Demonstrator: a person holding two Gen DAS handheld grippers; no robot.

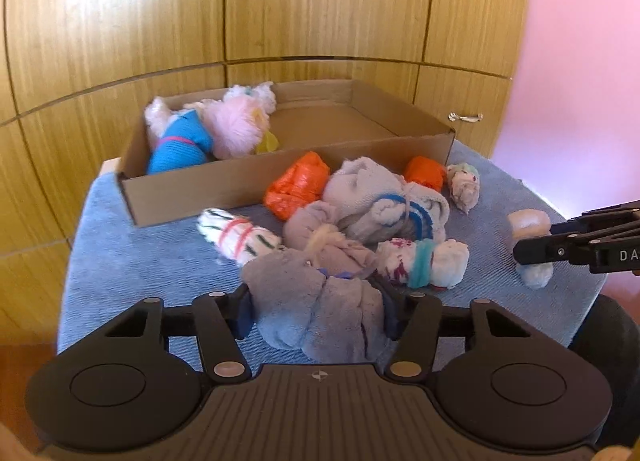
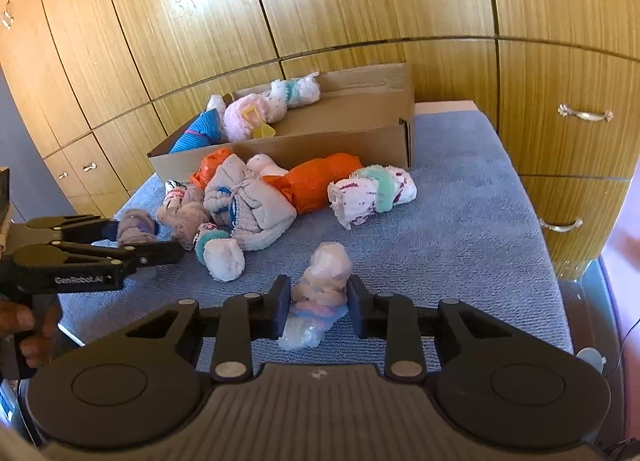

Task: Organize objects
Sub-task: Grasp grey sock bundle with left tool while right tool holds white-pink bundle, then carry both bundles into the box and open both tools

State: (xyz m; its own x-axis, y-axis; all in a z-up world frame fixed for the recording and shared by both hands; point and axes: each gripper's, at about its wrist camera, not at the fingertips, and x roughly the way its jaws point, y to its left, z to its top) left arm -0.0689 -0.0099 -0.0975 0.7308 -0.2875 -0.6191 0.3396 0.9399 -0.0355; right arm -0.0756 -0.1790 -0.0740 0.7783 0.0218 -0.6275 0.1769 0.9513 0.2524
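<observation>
A few sock rolls lay in the cardboard box [image 1: 256, 177], upper centre; most remained on the surface [image 2: 480, 229]. The left gripper [image 1: 316, 311] fingers clamped a grey roll [image 1: 320, 313]; the right gripper [image 2: 318, 301] fingers pinched a pale roll [image 2: 324, 281].

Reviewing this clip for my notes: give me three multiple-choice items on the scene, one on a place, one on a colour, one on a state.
1. Where is the blue sock roll?
A. In the box
B. On the towel
C. In a claw

2. What colour is the towel under the bundles?
A. Green
B. Blue
C. Red

3. What is between the right claw's pads?
A. Nothing
B. An orange bundle
C. A pale bundle

Answers: 1 A, it lies inside the cardboard walls; 2 B, blue pile covers the surface; 3 C, both pads flank and pinch it.
</observation>
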